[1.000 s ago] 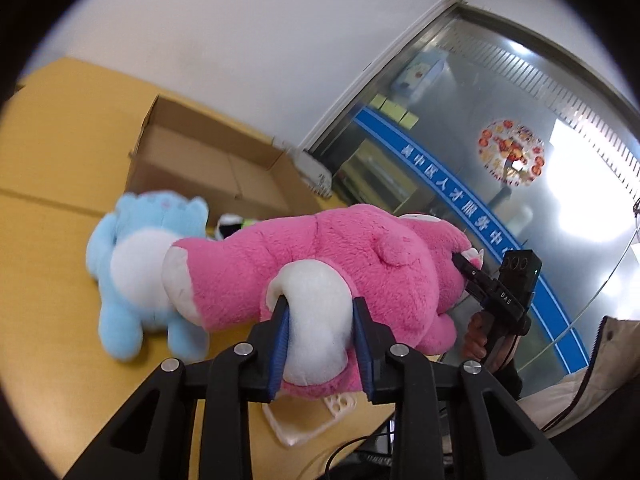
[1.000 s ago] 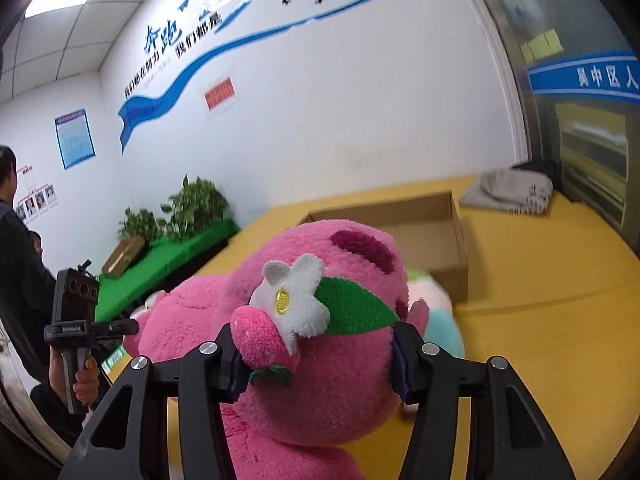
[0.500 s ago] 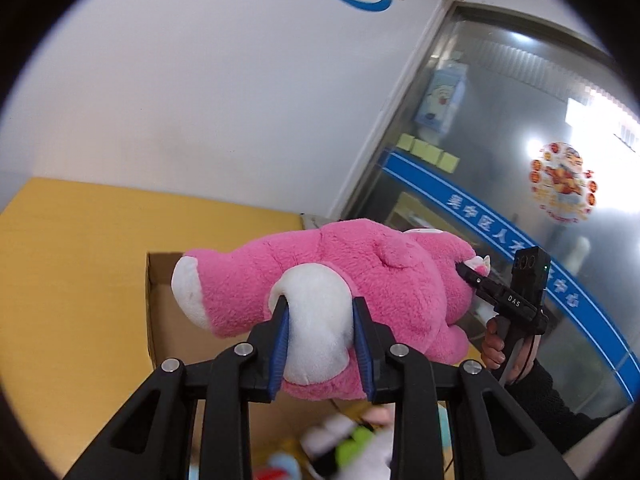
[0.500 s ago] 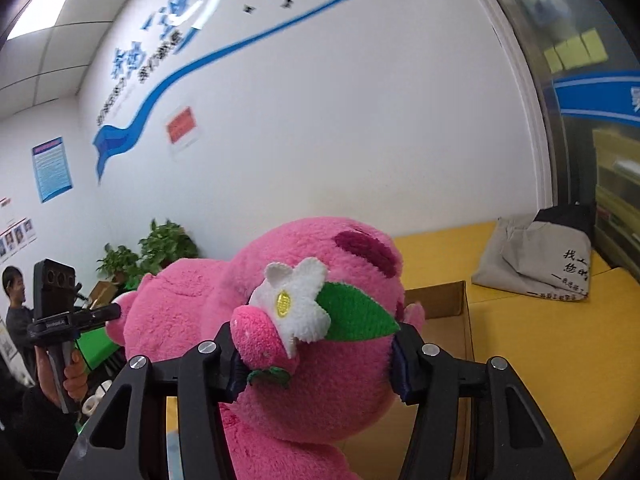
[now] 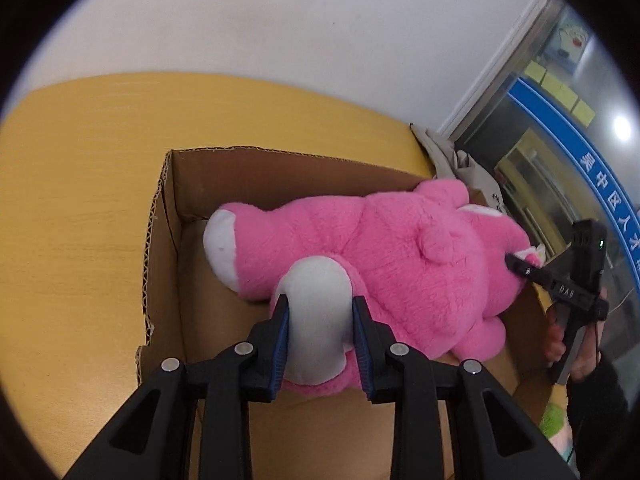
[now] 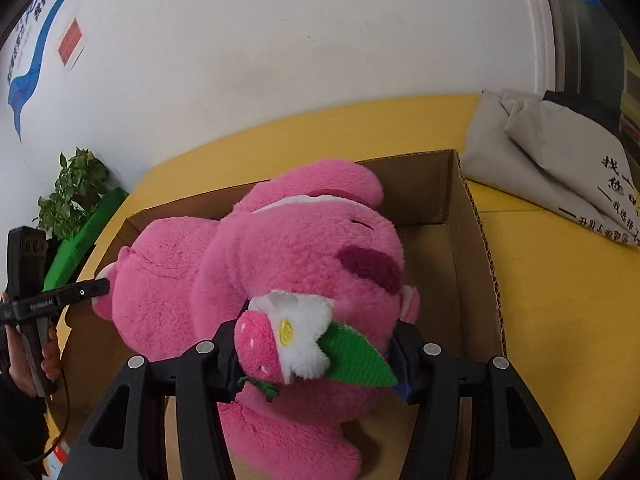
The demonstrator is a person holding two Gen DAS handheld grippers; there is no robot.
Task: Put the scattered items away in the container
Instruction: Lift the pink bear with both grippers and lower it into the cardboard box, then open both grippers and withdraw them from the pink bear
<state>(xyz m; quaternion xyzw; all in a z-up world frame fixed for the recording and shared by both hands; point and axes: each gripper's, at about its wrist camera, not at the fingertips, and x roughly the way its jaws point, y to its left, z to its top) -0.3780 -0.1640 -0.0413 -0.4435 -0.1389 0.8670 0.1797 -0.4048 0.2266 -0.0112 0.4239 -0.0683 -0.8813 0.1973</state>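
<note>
A big pink plush bear (image 5: pixel 392 264) hangs inside the open cardboard box (image 5: pixel 168 240), held by both grippers. My left gripper (image 5: pixel 318 320) is shut on the bear's white-soled foot. My right gripper (image 6: pixel 316 344) is shut on the bear's head (image 6: pixel 304 264), just behind its white flower and green leaf. In the right wrist view the box (image 6: pixel 476 248) surrounds the bear. The box floor under the bear is mostly hidden. The right gripper also shows in the left wrist view (image 5: pixel 520 268) at the bear's head.
The box sits on a yellow table (image 5: pixel 80 208) against a white wall. A grey cloth bag (image 6: pixel 560 168) lies on the table right of the box. A green plush bit (image 5: pixel 554 426) shows at the lower right.
Both grippers have carried the bear from above the table, over the box and down into it. The blue plush and other toys have dropped out of view.
</note>
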